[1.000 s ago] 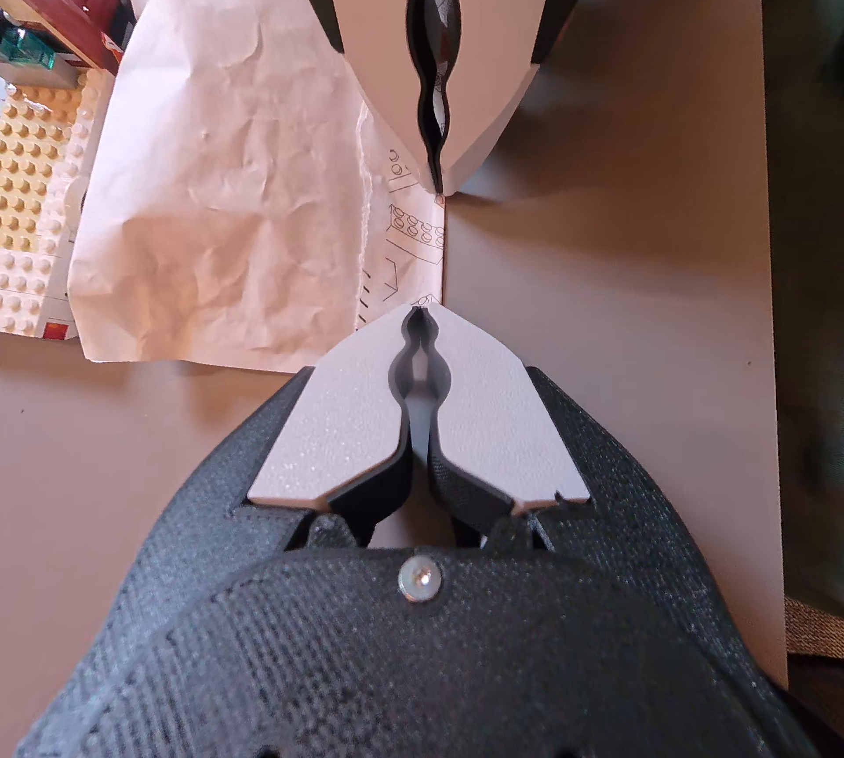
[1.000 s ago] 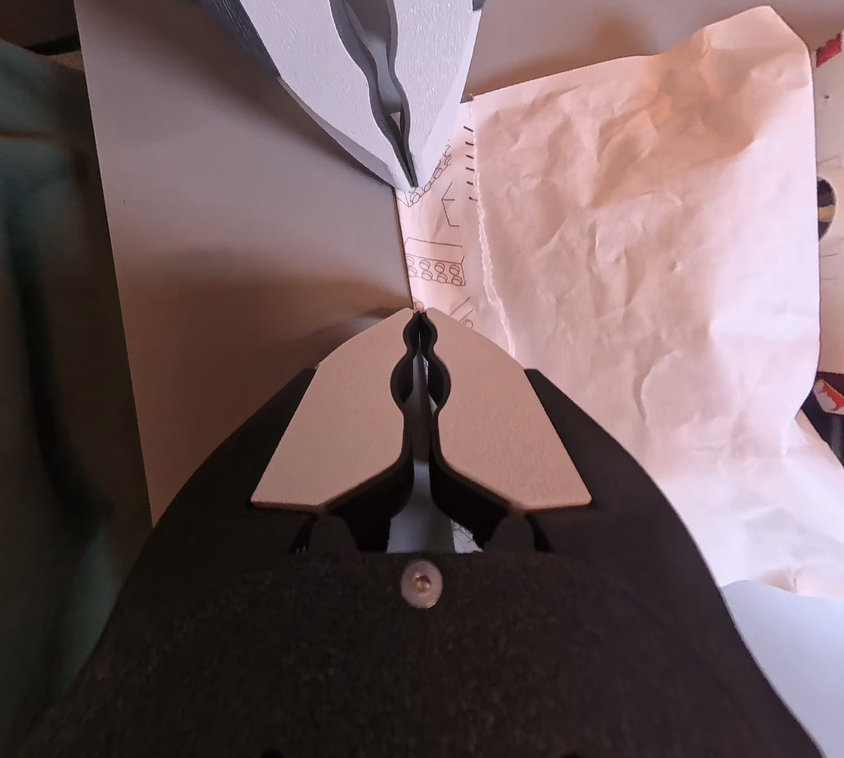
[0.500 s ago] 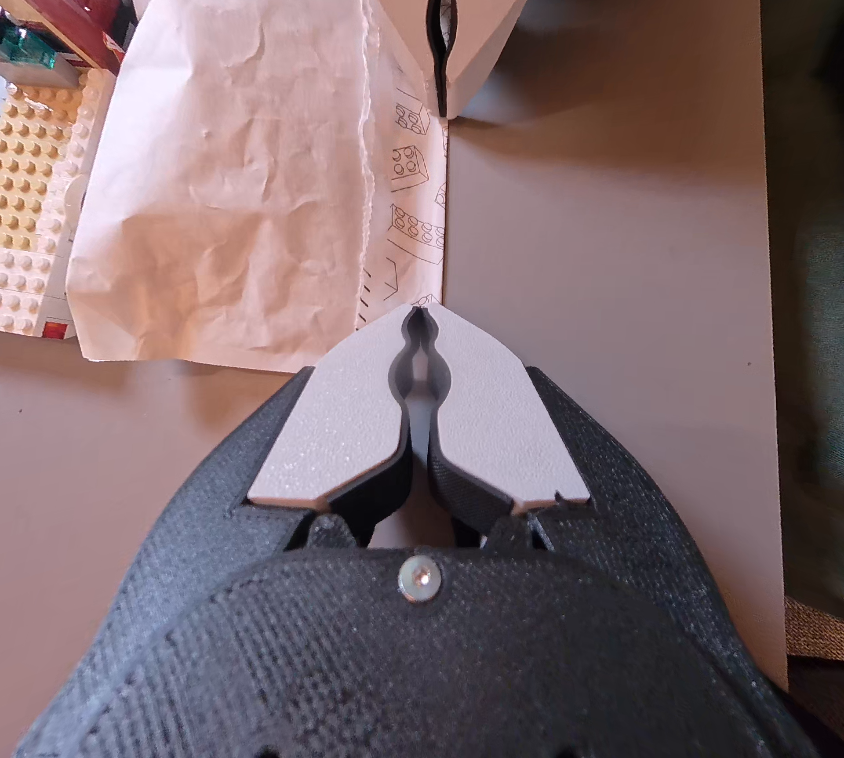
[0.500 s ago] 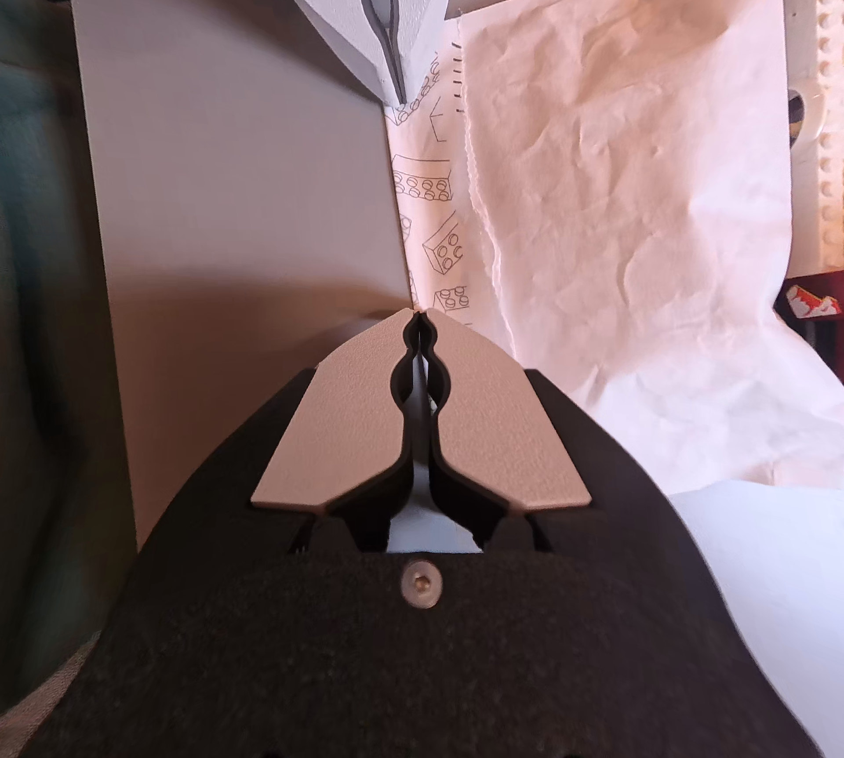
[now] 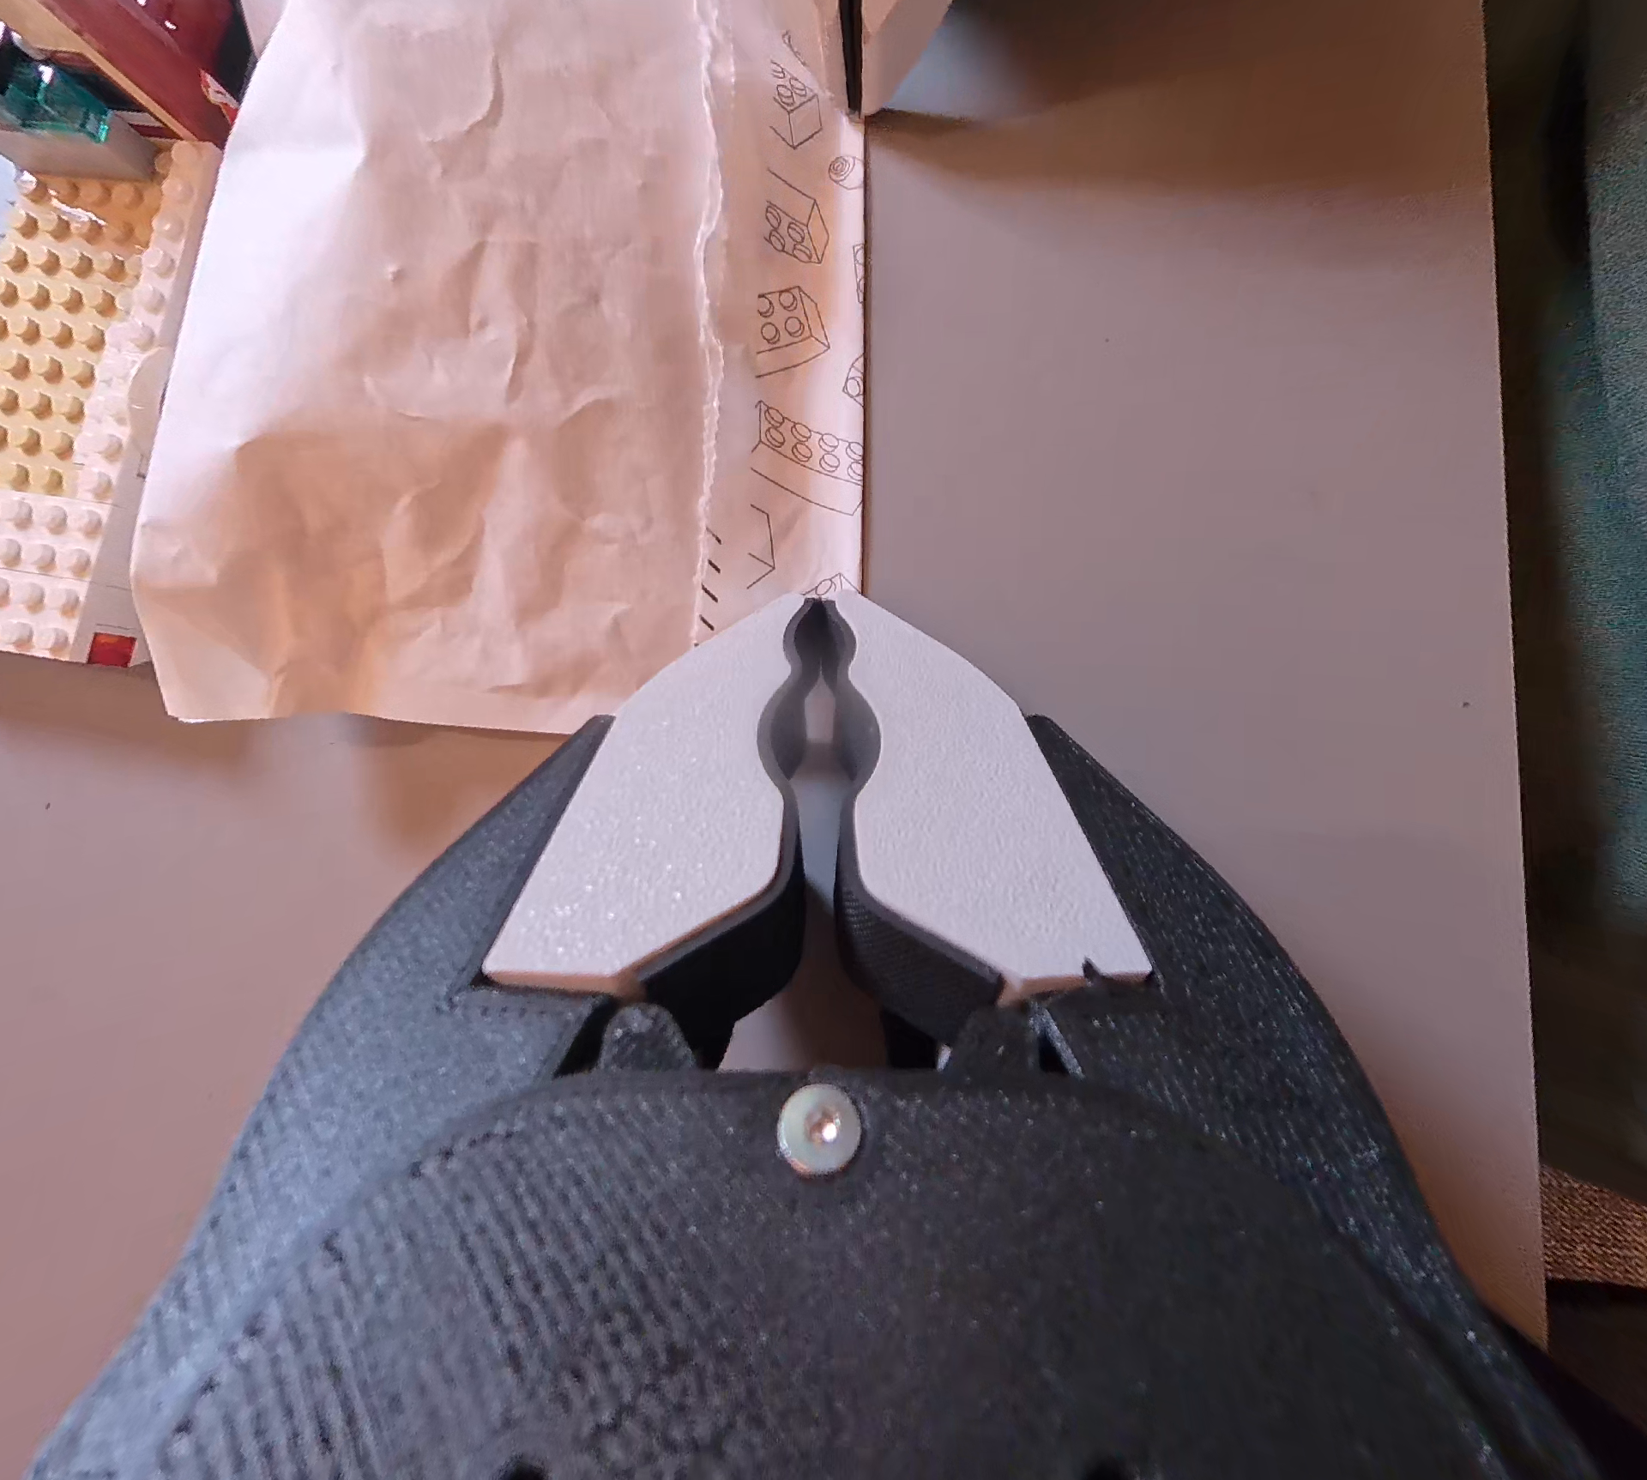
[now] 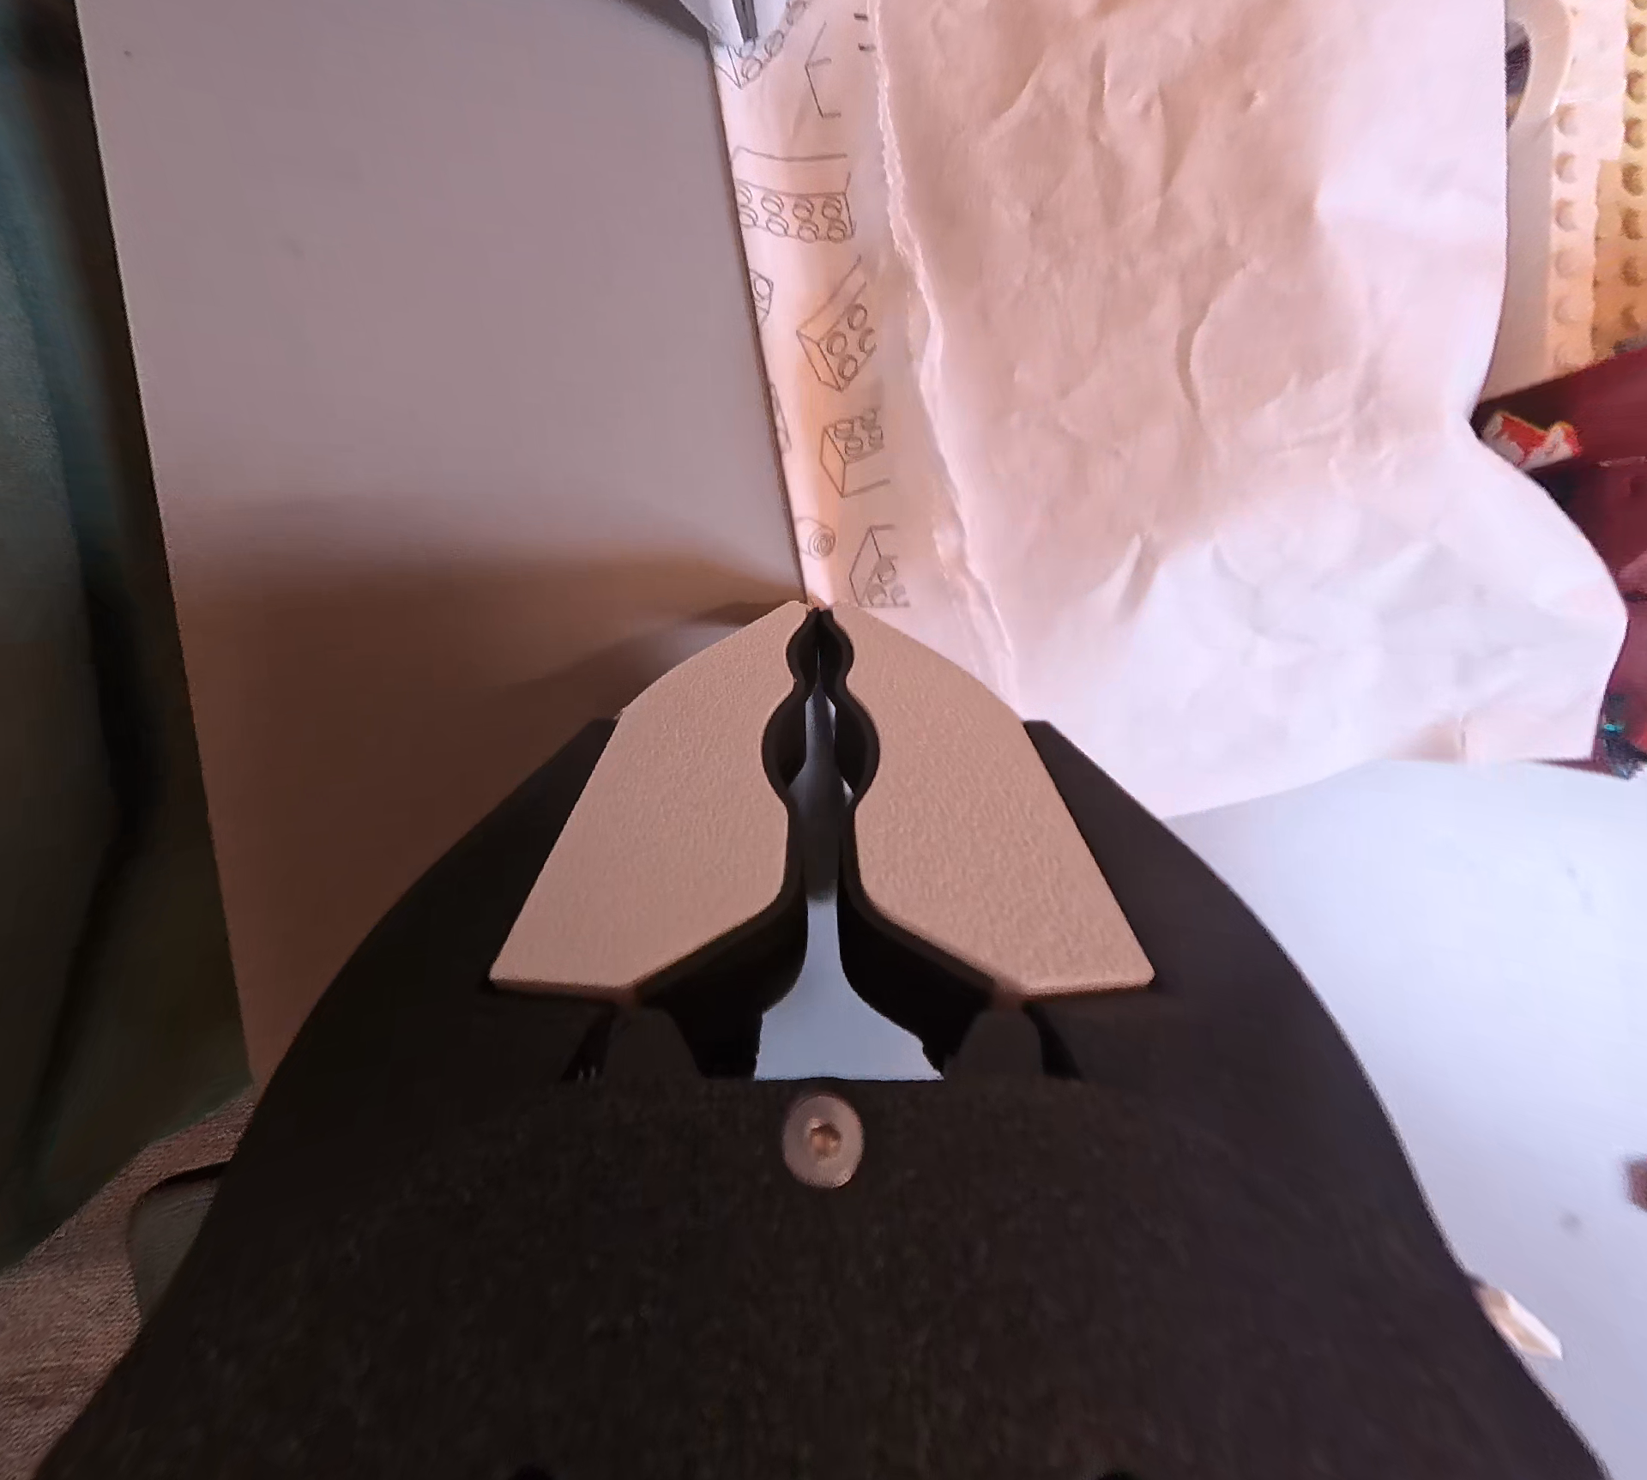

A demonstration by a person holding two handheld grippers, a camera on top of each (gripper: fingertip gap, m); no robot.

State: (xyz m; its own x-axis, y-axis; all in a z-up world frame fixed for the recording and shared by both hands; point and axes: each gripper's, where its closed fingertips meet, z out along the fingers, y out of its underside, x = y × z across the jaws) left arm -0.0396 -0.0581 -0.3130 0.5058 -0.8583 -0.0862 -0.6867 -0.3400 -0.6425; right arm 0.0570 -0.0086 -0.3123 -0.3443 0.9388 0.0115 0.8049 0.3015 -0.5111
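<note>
grey-brown tabletop fills the left wrist view, with a dark green fabric surface beyond its right edge. the left gripper has its pale fingers closed tip to tip on the near corner of a white paper bag, pinching the printed strip along the bag's straight edge; that strip carries line drawings of studded bricks. the rest of the bag is crumpled and lies flat toward the left, a rough seam dividing it from the strip. at the far end of the same edge the right gripper comes in from the top, its fingers closed together on the strip. left of the bag, partly covered by it, sits a tan and white studded baseplate, and behind that a dark red brick-built model with a green transparent piece by it. nothing lies between the two grippers but the bag's edge.

pale table surface takes the left half of the right wrist view, shadowed near the bottom. the right gripper is closed on the bag's edge, tips meeting on the printed strip. the left gripper grips the far end in the same way. the paper bag spreads to the right, its near part lifted and curling. past it stand the studded baseplate and dark red pieces. a pale blue-white surface lies at lower right.
</note>
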